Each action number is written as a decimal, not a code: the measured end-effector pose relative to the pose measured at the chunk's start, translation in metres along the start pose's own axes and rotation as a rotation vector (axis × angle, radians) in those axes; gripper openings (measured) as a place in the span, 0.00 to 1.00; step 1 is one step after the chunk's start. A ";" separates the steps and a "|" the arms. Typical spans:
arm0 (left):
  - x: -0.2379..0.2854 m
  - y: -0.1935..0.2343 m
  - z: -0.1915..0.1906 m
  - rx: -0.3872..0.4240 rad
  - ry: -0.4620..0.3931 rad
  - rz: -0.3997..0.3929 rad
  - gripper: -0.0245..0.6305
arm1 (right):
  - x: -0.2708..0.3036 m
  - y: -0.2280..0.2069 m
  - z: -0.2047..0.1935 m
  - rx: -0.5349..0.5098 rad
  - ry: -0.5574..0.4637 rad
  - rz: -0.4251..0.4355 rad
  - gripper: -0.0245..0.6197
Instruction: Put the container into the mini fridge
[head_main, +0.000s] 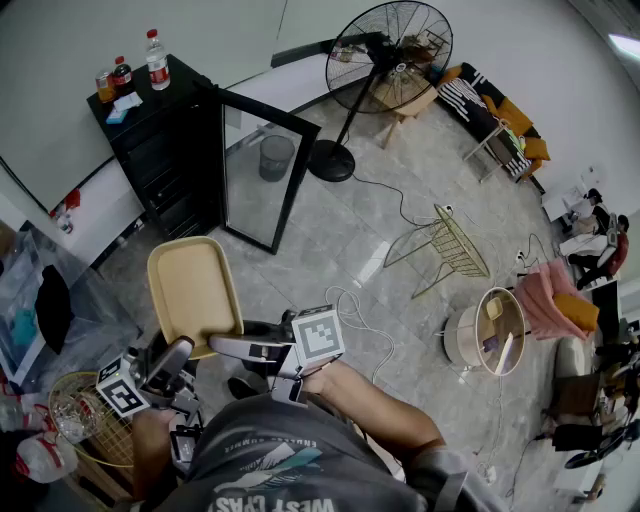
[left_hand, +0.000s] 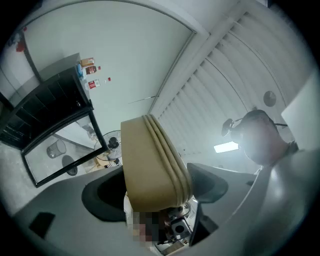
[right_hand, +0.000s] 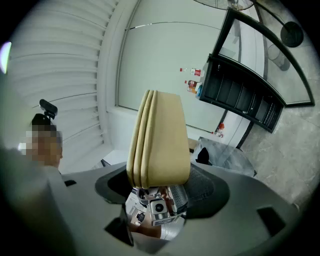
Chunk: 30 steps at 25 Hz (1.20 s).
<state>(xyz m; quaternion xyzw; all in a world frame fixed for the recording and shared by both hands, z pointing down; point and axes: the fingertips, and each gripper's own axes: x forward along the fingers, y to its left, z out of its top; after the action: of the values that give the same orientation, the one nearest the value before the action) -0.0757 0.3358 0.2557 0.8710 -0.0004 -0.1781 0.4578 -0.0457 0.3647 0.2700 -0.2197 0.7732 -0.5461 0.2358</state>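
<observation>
A beige flat container (head_main: 193, 290) with a ribbed rim is held up in front of me, well above the floor. My left gripper (head_main: 183, 353) grips its near edge from the left, and my right gripper (head_main: 228, 346) grips the same edge from the right. In the left gripper view the container (left_hand: 152, 165) fills the gap between the jaws (left_hand: 155, 192). The right gripper view shows the container (right_hand: 159, 140) clamped between the jaws (right_hand: 157, 185) in the same way. The black mini fridge (head_main: 160, 150) stands ahead at the wall, its glass door (head_main: 262, 172) swung open.
Bottles (head_main: 157, 60) stand on top of the fridge. A grey waste bin (head_main: 276, 156) and a standing fan (head_main: 390, 55) are beyond the door. A wire rack (head_main: 452, 240), a round tub (head_main: 490, 330) and cables lie to the right. A wicker basket (head_main: 85, 420) sits at my left.
</observation>
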 end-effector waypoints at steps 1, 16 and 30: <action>0.002 0.001 0.000 -0.002 0.001 -0.006 0.63 | -0.001 -0.001 0.001 0.001 -0.006 -0.004 0.52; 0.007 0.017 0.015 -0.028 -0.036 0.034 0.63 | 0.012 -0.009 0.021 0.027 0.008 0.013 0.52; 0.049 0.080 0.046 -0.023 -0.138 0.185 0.63 | 0.019 -0.057 0.099 0.107 0.130 0.060 0.52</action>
<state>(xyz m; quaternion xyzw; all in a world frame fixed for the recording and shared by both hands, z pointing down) -0.0314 0.2443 0.2805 0.8476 -0.1104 -0.1945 0.4812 0.0044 0.2625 0.2926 -0.1475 0.7629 -0.5923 0.2129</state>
